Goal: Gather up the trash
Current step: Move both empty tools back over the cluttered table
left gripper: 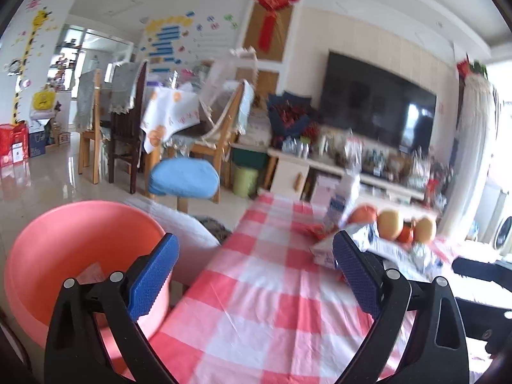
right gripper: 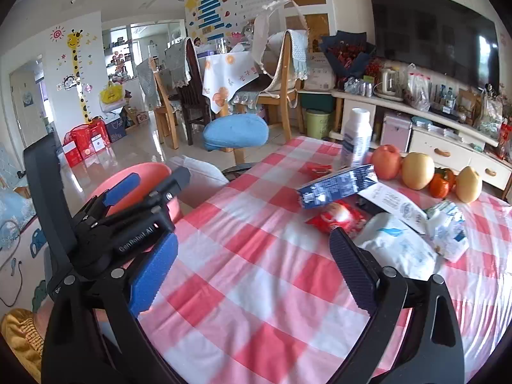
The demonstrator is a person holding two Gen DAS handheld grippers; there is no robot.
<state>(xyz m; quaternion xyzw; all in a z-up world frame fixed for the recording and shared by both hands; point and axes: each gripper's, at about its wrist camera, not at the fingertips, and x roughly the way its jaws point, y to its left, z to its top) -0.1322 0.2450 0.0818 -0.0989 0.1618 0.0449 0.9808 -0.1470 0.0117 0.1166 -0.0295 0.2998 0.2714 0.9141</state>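
- Left tongs [left gripper: 256, 275]: blue-padded jaws spread wide, nothing between them, touching nothing; they hang over the tabletop edge, with the left pad in front of the pink round plastic basin [left gripper: 80, 256].
- Right tongs [right gripper: 254, 262]: jaws equally wide, empty, hovering above the red-and-white checked tablecloth [right gripper: 256, 288] without contact.
- The left tongs also show in the right wrist view at [right gripper: 147, 182], beside the basin [right gripper: 140, 176], still wide apart there.
- Basin sits off the tabletop's left edge, lower than the cloth; a scrap of paper [left gripper: 92, 273] seems to lie inside, but it is blurred.
- Trash remains on the tabletop ahead of the right tongs: red crinkled snack wrapper [right gripper: 336, 219], white plastic pouch with blue print [right gripper: 396, 246], dark blue flattened carton [right gripper: 336, 187], small crumpled white-blue carton [right gripper: 448, 230], printed paper sheet [right gripper: 393, 201], small red wrapper [right gripper: 316, 169] farther back.
- White plastic bottle [right gripper: 356, 139] stands upright behind the carton; apple, pears and orange fruits [right gripper: 416, 171] sit on the right, probably not trash.
- Step judged: between pickups, reaching for the next piece.
- Next move likely needs the right tongs going forward and down over the red wrapper or white pouch, then closing on thin, slippery film.
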